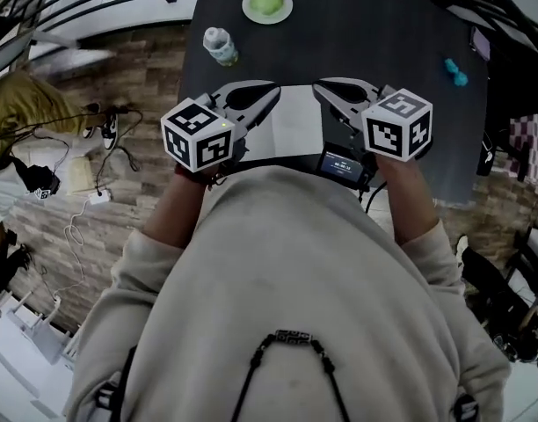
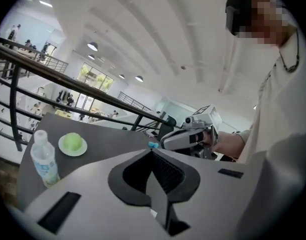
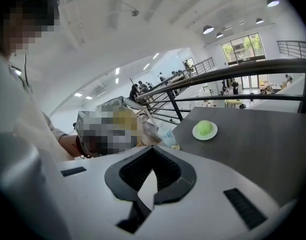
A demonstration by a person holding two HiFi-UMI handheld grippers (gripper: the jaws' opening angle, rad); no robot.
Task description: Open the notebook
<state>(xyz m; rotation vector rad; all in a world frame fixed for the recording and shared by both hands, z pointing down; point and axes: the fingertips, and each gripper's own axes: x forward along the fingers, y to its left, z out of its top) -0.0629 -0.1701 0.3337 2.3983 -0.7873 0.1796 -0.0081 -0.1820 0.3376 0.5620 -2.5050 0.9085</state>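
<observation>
**A:** Two claws in the head view. Where are they?

**B:** The left claw (image 1: 271, 92) and the right claw (image 1: 322, 88) are held up close to the person's chest, above the near edge of the dark desk (image 1: 383, 33). Their tips are turned toward each other but stay apart. The notebook (image 1: 295, 123) lies flat on the desk below and between them, with a white face up. I can't tell whether it is open.

**A:** What else is on the desk?

**B:** A water bottle (image 1: 221, 46) stands beyond the left claw. A plate (image 1: 285, 10) with a green fruit (image 1: 267, 0) sits near the far edge. A small blue thing (image 1: 455, 72) lies well off to the right.

**A:** And the left gripper view?

**B:** The jaws are closed tip to tip and grip nothing. The bottle and plate sit on the desk to the left, and the right claw shows just past the tips.

**A:** The right gripper view?

**B:** It shows the same: jaws pressed together, holding nothing. The plate is on the desk beyond them, to the right.
</observation>
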